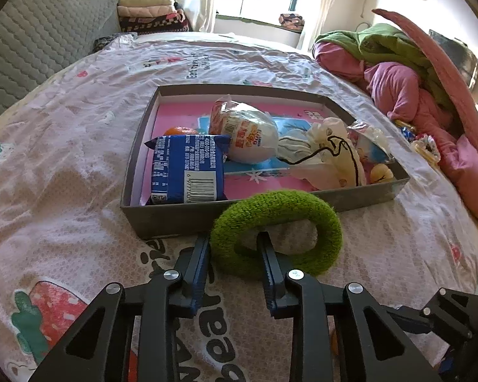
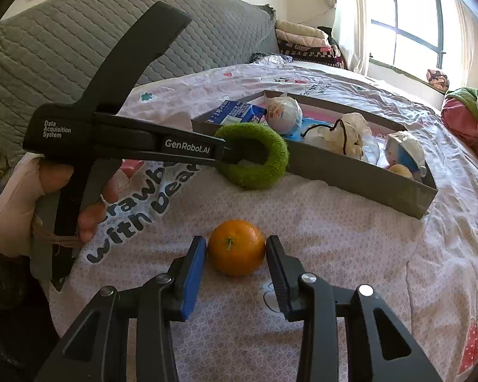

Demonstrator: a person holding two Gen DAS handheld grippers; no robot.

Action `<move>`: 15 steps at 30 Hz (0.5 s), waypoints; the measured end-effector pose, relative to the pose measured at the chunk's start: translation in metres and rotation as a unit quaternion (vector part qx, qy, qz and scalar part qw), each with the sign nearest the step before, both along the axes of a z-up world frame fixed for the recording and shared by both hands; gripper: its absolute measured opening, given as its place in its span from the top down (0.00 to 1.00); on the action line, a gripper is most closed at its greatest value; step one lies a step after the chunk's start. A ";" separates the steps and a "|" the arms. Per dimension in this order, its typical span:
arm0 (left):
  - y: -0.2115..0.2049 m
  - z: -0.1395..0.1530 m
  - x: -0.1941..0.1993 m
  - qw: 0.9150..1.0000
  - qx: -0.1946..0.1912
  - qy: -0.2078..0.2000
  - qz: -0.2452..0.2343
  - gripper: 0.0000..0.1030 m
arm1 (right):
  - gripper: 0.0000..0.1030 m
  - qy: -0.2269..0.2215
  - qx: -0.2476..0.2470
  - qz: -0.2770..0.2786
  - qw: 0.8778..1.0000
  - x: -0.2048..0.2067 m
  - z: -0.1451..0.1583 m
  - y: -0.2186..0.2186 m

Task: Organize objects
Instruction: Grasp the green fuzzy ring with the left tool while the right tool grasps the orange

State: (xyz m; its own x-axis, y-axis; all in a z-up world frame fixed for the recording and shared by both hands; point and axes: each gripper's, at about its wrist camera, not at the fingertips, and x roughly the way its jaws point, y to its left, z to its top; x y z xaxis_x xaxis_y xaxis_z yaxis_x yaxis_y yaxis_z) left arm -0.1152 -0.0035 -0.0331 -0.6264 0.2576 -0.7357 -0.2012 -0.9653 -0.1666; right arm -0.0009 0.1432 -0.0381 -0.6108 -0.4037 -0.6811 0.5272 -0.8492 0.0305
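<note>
My left claw (image 1: pixel 234 238) sits low in the centre of its frame, its jaws narrowed onto the near side of a fuzzy green ring (image 1: pixel 278 230): one finger is outside the ring, the other pokes through its hole. The ring is just beside the near wall of the shallow grey box (image 1: pixel 302 205), partly overlapping it from my view; I cannot tell whether it touches the wall or rests on the bedspread (image 1: pixel 63 165). In the right wrist view the same ring (image 2: pixel 255 159) shows left of centre, pinched at the tip of the left gripper's body.

My right claw (image 2: pixel 235 248) is at bottom centre, jaws spread wide with an orange (image 2: pixel 236 247) lying between the fingertips on the bedspread. Both pads look very near its sides; whether they touch it I cannot tell.

Inside the box, upper centre of the left view, are a blue packet (image 1: pixel 188 168), a wrapped egg-shaped toy (image 1: pixel 248 135) and a cream drawstring pouch (image 1: pixel 331 152).
</note>
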 end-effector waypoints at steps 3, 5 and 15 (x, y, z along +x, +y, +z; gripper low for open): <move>-0.001 -0.002 -0.002 1.000 0.005 -0.005 -0.001 0.72 | 0.61 0.001 0.003 0.002 1.000 0.000 0.000 -0.001; -0.001 -0.003 -0.004 1.000 0.009 -0.010 -0.002 0.72 | 0.61 0.000 0.011 0.002 1.000 -0.001 -0.002 -0.003; 0.002 -0.006 -0.009 1.000 0.011 -0.011 -0.008 0.77 | 0.62 -0.010 0.016 0.004 1.000 -0.007 -0.010 -0.005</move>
State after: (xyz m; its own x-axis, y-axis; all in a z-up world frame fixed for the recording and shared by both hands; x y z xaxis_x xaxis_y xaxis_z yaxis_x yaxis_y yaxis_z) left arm -0.1245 -0.0015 -0.0390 -0.6055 0.2828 -0.7439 -0.2120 -0.9583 -0.1918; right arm -0.0080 0.1380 -0.0480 -0.5949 -0.3862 -0.7050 0.5328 -0.8462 0.0140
